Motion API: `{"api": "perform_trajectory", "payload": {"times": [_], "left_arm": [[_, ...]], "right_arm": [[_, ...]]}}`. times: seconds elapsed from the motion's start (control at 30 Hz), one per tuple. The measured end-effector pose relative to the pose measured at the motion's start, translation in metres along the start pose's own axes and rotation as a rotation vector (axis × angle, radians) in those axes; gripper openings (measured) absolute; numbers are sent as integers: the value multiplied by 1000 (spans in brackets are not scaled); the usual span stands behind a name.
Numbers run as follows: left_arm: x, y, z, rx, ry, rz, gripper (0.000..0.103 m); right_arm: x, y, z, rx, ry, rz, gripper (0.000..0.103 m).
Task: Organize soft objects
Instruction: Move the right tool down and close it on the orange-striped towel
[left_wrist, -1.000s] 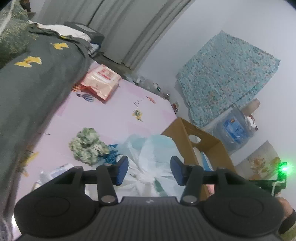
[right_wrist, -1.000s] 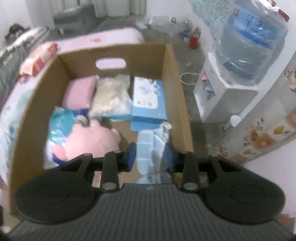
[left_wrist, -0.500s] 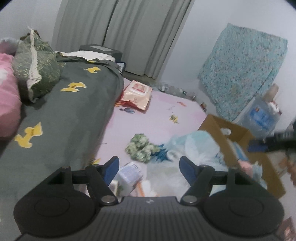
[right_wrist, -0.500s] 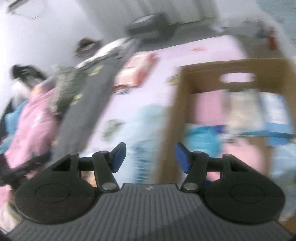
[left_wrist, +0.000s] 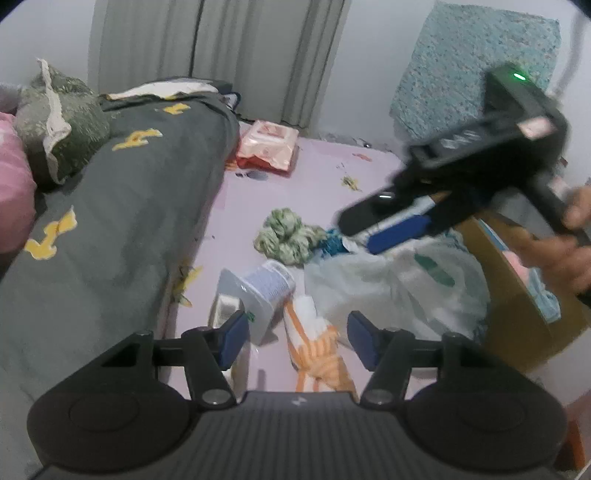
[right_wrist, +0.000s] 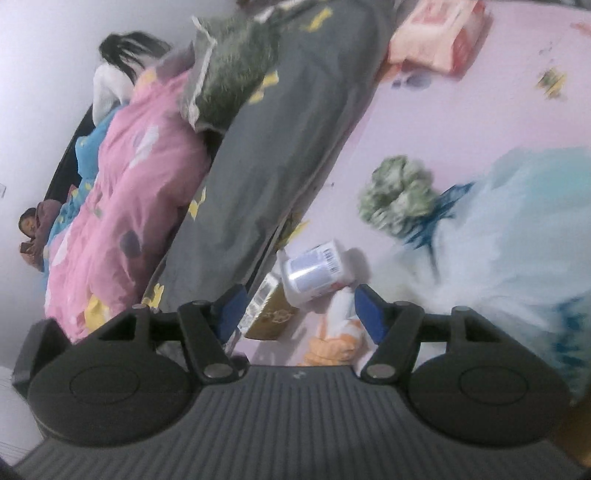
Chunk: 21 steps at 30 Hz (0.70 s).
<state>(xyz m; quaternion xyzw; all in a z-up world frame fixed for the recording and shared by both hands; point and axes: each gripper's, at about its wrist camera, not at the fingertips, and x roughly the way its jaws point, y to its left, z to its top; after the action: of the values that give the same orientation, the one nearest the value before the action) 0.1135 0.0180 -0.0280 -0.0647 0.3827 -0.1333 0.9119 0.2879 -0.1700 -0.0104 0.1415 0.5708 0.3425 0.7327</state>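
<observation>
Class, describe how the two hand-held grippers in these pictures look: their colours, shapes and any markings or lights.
Each hand-held gripper is black plastic: a ribbed body, two round discs with silver pivot pins, and two angled fingers tipped with blue pads. The left hand-held gripper and the right hand-held gripper match. Seen from the left wrist, the right one carries a lit green light and a small label.

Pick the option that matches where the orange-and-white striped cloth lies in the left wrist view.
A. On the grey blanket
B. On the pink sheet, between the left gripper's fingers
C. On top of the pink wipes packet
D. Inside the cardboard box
B: the orange-and-white striped cloth lies on the pink sheet, seen between the fingers of the left gripper, whose jaws are closing but not touching it.
</observation>
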Motion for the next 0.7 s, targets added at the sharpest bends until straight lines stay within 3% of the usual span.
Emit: {"api": "perform_trajectory", "payload": {"times": [0.23,0.33,0.5,0.7], "left_arm": [[3,3,-16,-21,48,-68,56],[7,7,-17,-41,48,-80,55],[21,7,-23,-65,102,-168,55],[39,0,-29,-58,146,-127,55]], "right_arm": [[40,12,-4,-22,92,-8,65],[49,19,-3,-49,103,-39,65],[54,26,-3,-68,116,-58,65],[57,21,-34,-49,148,-54,65]]}}
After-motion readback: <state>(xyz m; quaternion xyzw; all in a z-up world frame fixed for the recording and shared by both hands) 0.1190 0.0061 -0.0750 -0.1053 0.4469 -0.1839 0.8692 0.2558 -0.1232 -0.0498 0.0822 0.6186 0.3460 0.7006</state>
